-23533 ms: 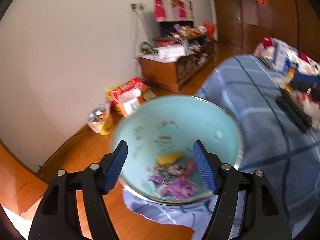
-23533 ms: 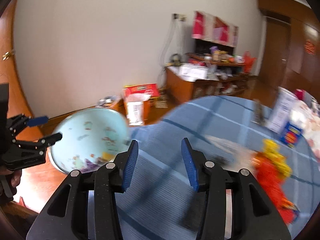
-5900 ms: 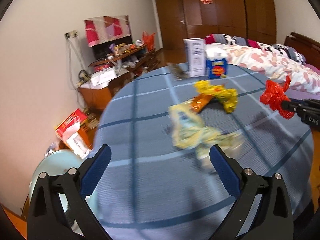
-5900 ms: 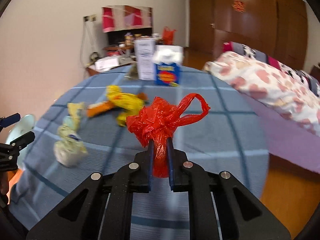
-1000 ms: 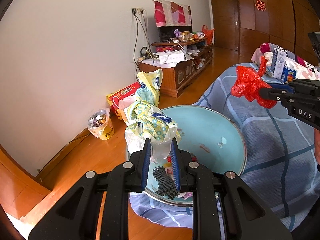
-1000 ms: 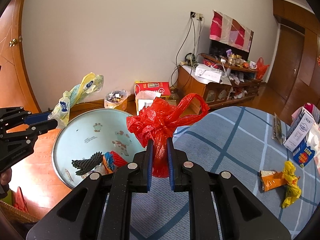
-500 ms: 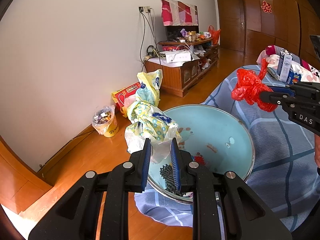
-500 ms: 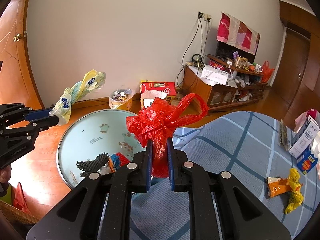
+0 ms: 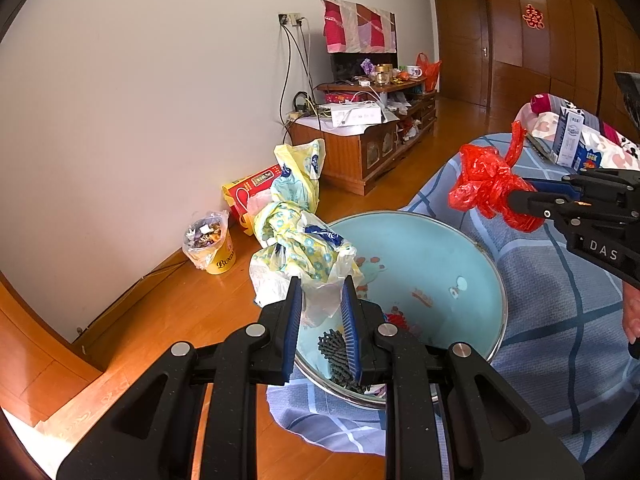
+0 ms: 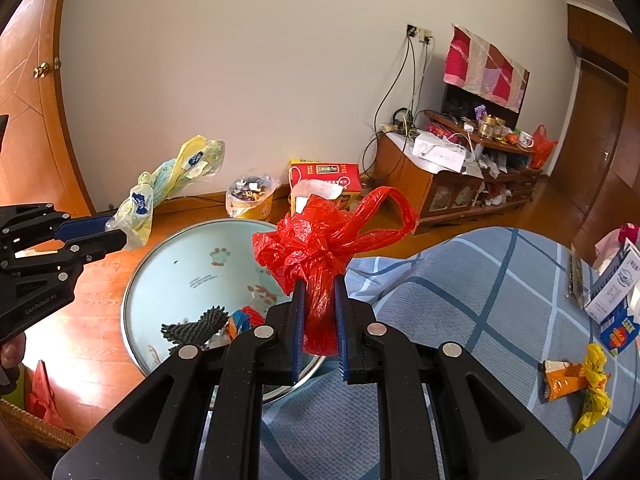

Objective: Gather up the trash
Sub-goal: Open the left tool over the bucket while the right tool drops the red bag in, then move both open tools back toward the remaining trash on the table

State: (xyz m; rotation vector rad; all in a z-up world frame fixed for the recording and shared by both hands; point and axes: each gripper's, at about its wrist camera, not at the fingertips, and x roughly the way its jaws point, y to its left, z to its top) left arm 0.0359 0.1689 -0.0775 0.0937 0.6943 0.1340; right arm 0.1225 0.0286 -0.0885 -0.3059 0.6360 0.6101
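My left gripper (image 9: 320,312) is shut on a crumpled yellow patterned plastic bag (image 9: 298,232), held above the near-left rim of a light blue basin (image 9: 440,256). The basin holds a black ridged piece (image 9: 336,354) and small wrappers. My right gripper (image 10: 318,316) is shut on a knotted red plastic bag (image 10: 324,248), held above the basin's right edge (image 10: 180,264). In the left wrist view the right gripper (image 9: 520,200) holds the red bag (image 9: 484,184) at the right. In the right wrist view the left gripper (image 10: 116,236) holds the yellow bag (image 10: 160,188) at the left.
The basin rests on the edge of a blue checked cloth (image 10: 460,312). An orange wrapper (image 10: 560,374) and a yellow bag (image 10: 596,396) lie on the cloth, with cartons (image 10: 614,292) behind. A yellow cup of scraps (image 9: 208,242), a red box (image 9: 252,188) and a wooden cabinet (image 9: 360,140) stand by the wall.
Both grippers keep their bags. Over the last second the basin has slid slightly right and away in both views; the left gripper has drawn back a little from it.
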